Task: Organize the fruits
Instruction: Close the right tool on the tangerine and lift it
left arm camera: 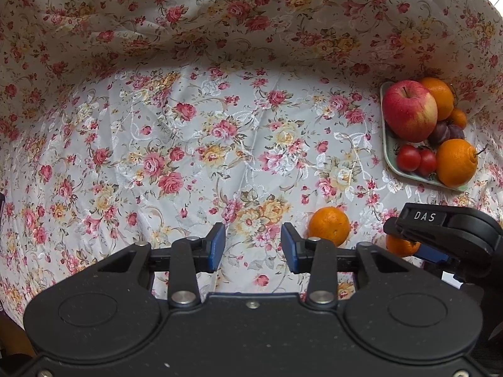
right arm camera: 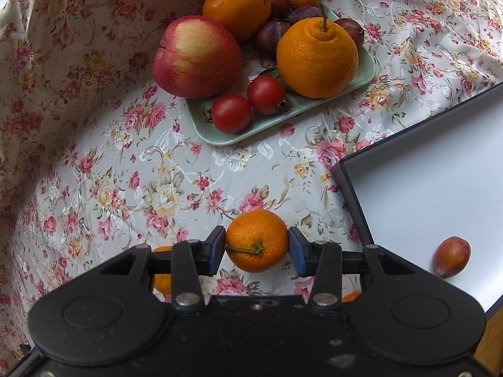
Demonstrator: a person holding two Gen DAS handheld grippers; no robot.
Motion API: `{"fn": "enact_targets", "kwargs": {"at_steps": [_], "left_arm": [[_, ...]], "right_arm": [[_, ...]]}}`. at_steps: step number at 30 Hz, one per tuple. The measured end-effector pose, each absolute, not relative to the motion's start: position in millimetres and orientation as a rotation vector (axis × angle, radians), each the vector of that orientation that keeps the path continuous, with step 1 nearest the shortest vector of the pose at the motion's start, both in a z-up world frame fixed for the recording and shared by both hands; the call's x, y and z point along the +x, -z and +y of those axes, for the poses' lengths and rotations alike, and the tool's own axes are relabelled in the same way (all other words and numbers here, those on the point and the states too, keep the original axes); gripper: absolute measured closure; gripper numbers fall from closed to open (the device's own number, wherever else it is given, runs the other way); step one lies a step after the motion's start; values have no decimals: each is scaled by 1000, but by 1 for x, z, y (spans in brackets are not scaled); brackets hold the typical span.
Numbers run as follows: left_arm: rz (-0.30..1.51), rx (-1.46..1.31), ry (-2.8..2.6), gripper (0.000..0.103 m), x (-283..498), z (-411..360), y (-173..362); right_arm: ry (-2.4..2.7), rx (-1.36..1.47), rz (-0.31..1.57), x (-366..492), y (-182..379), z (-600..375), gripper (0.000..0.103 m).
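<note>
My right gripper is shut on a small mandarin with a green stem, just above the floral cloth. In the left wrist view that mandarin peeks out under my right gripper. My left gripper is open and empty; a second mandarin lies on the cloth just right of its right finger. That mandarin is partly hidden behind my right gripper's left finger. A pale green tray holds an apple, two large oranges, a small mandarin, plums and two tomatoes. The tray sits far right in the left wrist view.
A white board with a dark rim lies at the right, with a brown oval fruit on it. The floral cloth covers the table and rises behind as a backdrop. Another orange bit shows under my right gripper.
</note>
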State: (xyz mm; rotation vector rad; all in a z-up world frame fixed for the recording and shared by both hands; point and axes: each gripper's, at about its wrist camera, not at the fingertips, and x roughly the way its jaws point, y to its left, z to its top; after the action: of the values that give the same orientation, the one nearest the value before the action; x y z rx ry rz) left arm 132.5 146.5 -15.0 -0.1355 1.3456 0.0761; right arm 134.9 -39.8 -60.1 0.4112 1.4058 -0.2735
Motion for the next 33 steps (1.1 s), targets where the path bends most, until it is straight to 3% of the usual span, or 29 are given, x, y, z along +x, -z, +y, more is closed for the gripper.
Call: {"fn": "enact_targets", "kwargs": {"at_steps": [33], "left_arm": [[1436,-143,-92,54,70,166,36]], "right_arm": [[139,362,1349,43,4,-31,58]]}}
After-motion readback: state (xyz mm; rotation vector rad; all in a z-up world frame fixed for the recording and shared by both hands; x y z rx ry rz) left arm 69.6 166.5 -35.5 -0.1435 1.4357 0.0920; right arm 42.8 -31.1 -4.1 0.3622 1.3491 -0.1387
